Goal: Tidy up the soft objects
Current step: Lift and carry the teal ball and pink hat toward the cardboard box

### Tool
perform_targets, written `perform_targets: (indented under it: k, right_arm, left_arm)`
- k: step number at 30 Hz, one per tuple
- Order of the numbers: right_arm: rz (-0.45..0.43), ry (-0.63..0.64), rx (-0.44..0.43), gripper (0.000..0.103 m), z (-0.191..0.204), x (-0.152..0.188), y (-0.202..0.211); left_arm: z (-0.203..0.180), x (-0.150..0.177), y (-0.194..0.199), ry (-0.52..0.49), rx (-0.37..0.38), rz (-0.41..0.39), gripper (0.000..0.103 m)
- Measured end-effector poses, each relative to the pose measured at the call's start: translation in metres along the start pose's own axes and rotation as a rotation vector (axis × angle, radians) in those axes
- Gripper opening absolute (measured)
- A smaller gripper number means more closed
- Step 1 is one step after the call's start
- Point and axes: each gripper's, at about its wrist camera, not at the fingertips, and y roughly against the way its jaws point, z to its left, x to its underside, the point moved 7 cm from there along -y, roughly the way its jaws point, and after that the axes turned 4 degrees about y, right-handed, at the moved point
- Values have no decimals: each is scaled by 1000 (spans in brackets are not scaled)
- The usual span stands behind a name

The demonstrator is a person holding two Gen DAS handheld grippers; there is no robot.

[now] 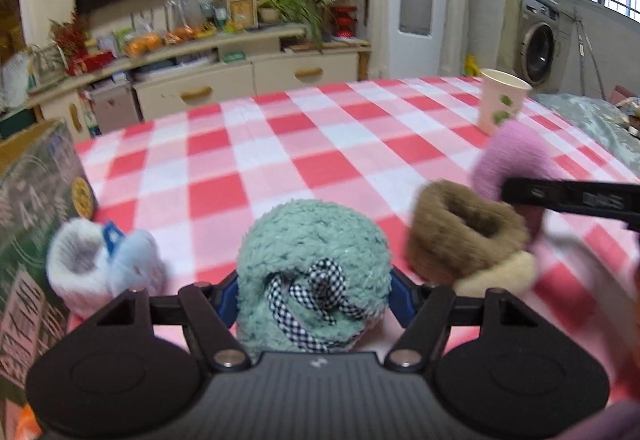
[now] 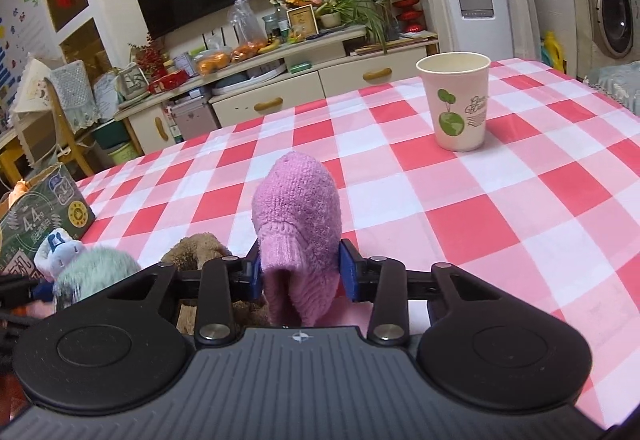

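We have the left gripper (image 1: 314, 294) closed on the teal fluffy slipper (image 1: 312, 260) at 6 o'clock, the right gripper (image 2: 300, 274) pinching the pink sock (image 2: 298, 216) (both soft, so gripped mid-body); brown slipper (image 1: 464, 236) waits on the desk (image 1: 320, 144) at 3 o'clock

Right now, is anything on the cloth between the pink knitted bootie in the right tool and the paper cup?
Nothing visible. The right tool grips the pink bootie, and only bare checkered cloth lies before the paper cup.
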Motion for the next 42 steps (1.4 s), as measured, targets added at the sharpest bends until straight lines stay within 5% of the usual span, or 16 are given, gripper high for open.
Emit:
perform_targets:
  k: [11,25,42]
  right_arm:
    - [-13,-3,-9,46,-2,-2,7]
    - [-45,-4,-24,45,12,-18,20]
    - [-71,47,-161,45,90,-48,30]
  left_arm:
    - [46,-18,-14,105,-83,-27,70]
    - [21,-31,18,163,17,-38,70]
    - [64,-56,78,277,23,-159,70]
